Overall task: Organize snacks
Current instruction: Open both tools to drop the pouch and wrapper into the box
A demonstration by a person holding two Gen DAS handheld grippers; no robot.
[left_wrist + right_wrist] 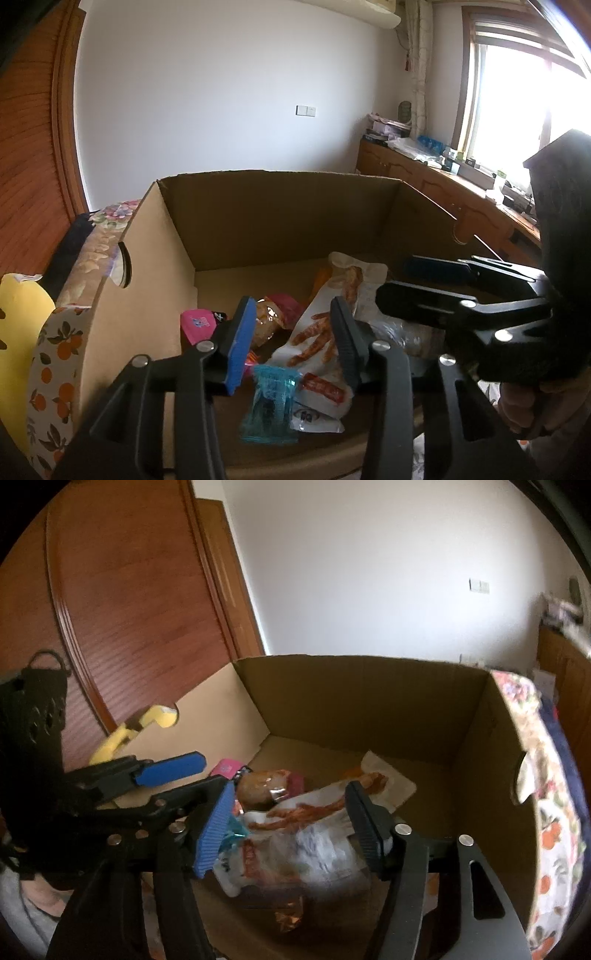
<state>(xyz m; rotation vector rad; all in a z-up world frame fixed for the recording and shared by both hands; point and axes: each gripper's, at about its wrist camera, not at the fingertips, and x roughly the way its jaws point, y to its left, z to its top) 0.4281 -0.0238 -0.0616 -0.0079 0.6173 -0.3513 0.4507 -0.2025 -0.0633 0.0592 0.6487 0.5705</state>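
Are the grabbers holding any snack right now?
No. Left gripper and right gripper both hang open above the snacks in the cardboard box; nothing sits between their fingers.

Snack packets (317, 343) lie heaped flat inside the open cardboard box (258, 218)

My left gripper (291, 339) is matte black plastic, its linkage arms pinned with round silver screws. One finger carries a ribbed blue pad (242, 345); the other finger's pad (345, 341) is ribbed black. My right gripper (291, 829) has the same build: black arms, silver screws, one blue pad, one black. Bare skin of my right hand (517, 404) shows under its black handle, and a grey sleeve (22, 919) by my left.
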